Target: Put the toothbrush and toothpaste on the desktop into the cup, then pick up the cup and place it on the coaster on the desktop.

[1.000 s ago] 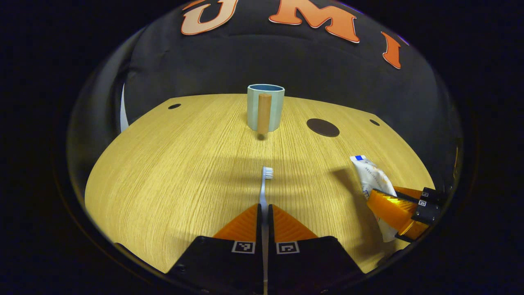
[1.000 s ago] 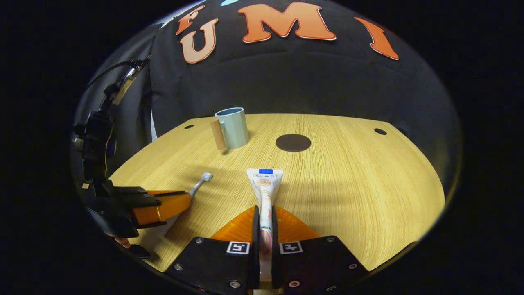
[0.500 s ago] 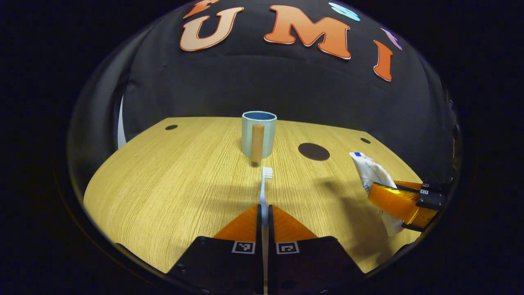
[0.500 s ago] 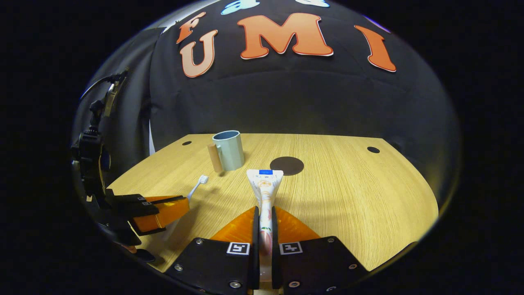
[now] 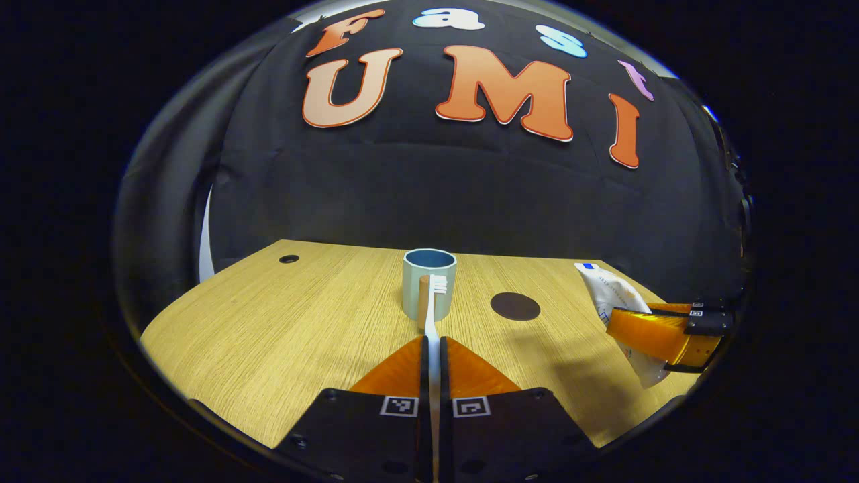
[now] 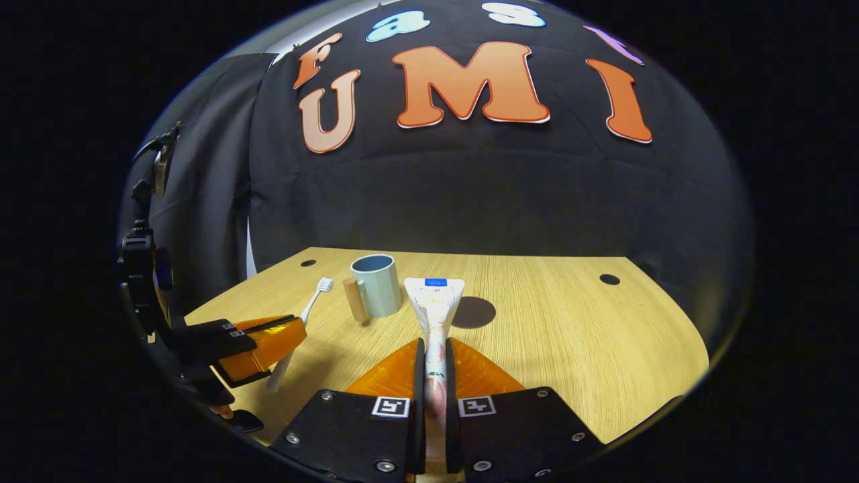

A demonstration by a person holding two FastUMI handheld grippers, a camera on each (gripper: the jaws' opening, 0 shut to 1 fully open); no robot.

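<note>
Toothbrush [image 5: 433, 315] and toothpaste [image 6: 435, 315] are now lifted off the table [image 5: 268, 349], each pinched in your jaws; cup [image 5: 429, 292] stands at frame center, so dropping in comes next.

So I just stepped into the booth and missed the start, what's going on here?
A person is working with two tools at a wooden desktop. The left hand-held gripper is shut on a toothbrush, and the right hand-held gripper is shut on a toothpaste tube. Both things are held off the desktop. The cup stands empty beside the dark round coaster, so nothing has gone in yet.
</note>
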